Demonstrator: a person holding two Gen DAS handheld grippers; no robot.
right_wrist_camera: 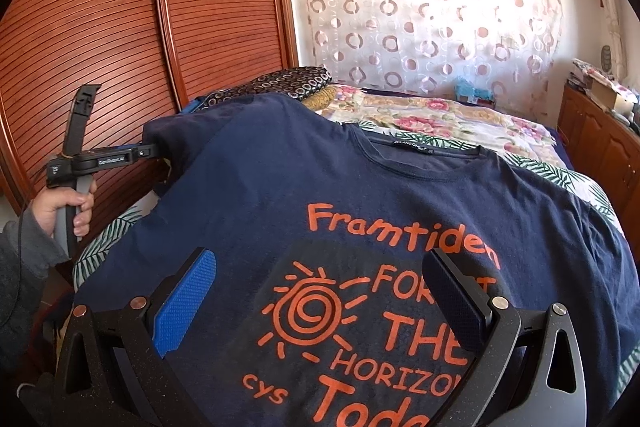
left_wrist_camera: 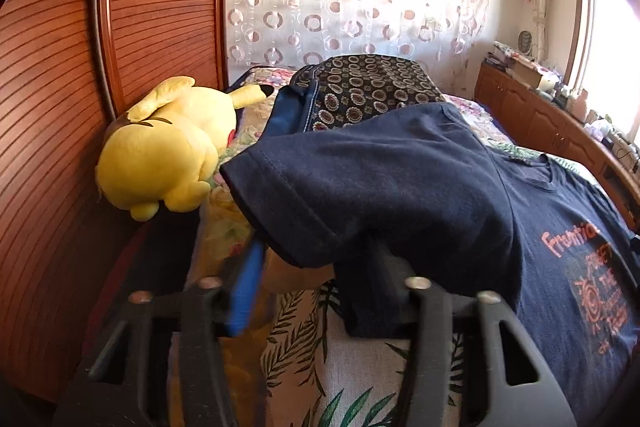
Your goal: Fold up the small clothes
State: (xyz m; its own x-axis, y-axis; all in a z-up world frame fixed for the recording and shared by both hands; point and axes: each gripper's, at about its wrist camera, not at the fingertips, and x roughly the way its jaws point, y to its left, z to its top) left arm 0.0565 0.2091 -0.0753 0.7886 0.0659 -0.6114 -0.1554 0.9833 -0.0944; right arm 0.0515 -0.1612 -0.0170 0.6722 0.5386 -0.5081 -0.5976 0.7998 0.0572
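A navy T-shirt (right_wrist_camera: 360, 187) with orange print lies face up on the bed, collar toward the far end. In the right wrist view my left gripper (right_wrist_camera: 154, 151) is at the shirt's left sleeve (right_wrist_camera: 176, 135), which is raised off the bed. In the left wrist view the sleeve (left_wrist_camera: 360, 187) drapes over the fingers and hides the tips, so the jaws look spread with one blue pad (left_wrist_camera: 246, 291) showing. My right gripper (right_wrist_camera: 320, 307) is open, hovering over the printed chest, holding nothing.
A yellow plush toy (left_wrist_camera: 168, 151) lies at the bed's left edge by the wooden louvered wardrobe (left_wrist_camera: 60, 87). A dark patterned folded cloth (left_wrist_camera: 372, 87) sits beyond the shirt. A floral bedspread (right_wrist_camera: 440, 119) covers the bed. Wooden cabinets (left_wrist_camera: 540, 115) run along the right.
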